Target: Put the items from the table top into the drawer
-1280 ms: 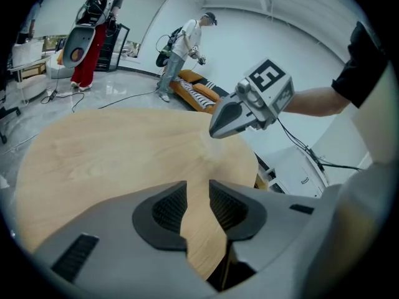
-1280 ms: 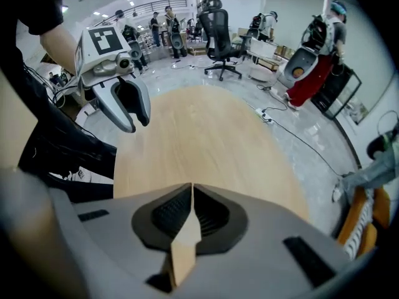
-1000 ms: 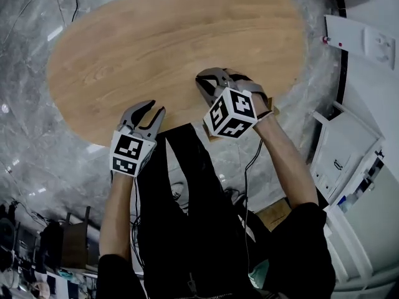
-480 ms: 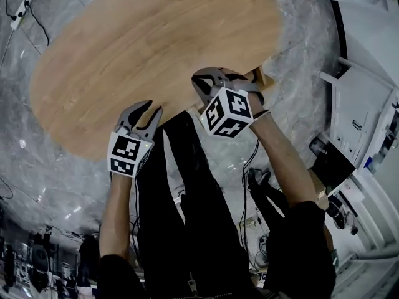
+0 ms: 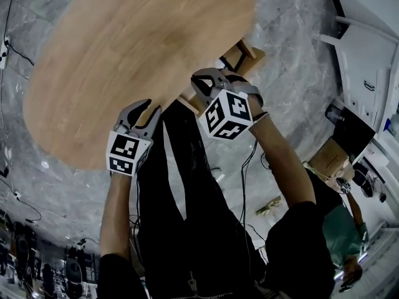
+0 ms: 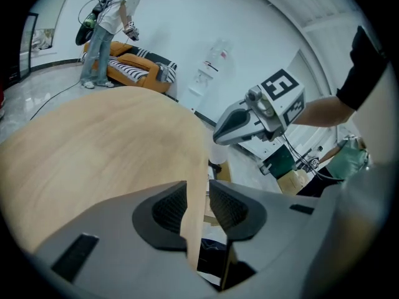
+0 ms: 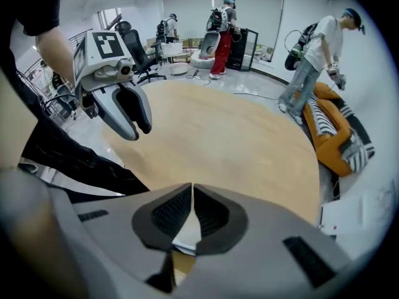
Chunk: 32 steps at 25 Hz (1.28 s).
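A bare oval wooden worktop point(image 5: 124, 55) fills the upper left of the head view, above a grey marbled floor point(image 5: 293, 30). The person stands at its 5 o'clock rim in black trousers point(image 5: 187, 204).

The left tongs point(image 5: 154, 108) sit at the worktop's 6 o'clock edge, pointing up and to the right over the wood. In the left gripper view these tongs point(image 6: 198, 184) stand slightly apart, with nothing between them; only the worktop's rim shows through the gap.

The right tongs point(image 5: 202, 89) hang at the 4 o'clock edge, pointing steeply down, with the marker cube point(image 5: 227, 114) toward the person. In the right gripper view their tips point(image 7: 193, 185) meet and grip nothing. Through the opening below the tips shows something white over pale wood, too little to name.

A pale wooden frame point(image 5: 243, 53) juts from under the worktop at 3 o'clock. Whether it is the drawer cannot be told.

From each gripper view the other tongs show: the right point(image 6: 219, 136) at 1 o'clock, the left point(image 7: 138, 129) at 10 o'clock. An orange sofa point(image 7: 336, 139) lies beyond the worktop at 3 o'clock.
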Motion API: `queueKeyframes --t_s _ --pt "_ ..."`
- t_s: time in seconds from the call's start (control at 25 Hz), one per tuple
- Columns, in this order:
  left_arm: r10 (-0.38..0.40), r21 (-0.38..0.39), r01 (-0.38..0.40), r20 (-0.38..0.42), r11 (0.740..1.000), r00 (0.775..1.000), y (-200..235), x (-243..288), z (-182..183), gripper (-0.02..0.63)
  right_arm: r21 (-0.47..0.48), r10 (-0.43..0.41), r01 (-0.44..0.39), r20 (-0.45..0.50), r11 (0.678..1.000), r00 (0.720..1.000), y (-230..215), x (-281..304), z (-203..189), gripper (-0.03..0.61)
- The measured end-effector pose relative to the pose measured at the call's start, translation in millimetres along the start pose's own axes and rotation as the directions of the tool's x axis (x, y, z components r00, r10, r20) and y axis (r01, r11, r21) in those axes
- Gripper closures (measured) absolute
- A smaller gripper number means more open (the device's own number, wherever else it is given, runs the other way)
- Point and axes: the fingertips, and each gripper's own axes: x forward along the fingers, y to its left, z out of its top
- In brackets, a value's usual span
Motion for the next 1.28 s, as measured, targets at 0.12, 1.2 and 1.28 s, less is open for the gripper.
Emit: queueKeyframes --t_s 0.12,1.2,1.28 --pt "-0.030 0.028 0.030 -0.024 0.999 0.999 -9 11 0 0.498 0.073 -0.016 0.016 0.008 0.997 1.000 7 -4 -19 0.558" --pt "-0.139 0.074 0.154 -0.176 0.985 0.974 -28 54 -13 0.499 0.760 -0.453 0.363 -0.103 0.539 0.886 55 54 -113 0.557" --pt "-0.138 0.050 0.149 -0.177 0.988 0.975 -25 56 -13 0.499 0.803 -0.441 0.348 -0.119 0.485 0.889 56 62 -116 0.557"
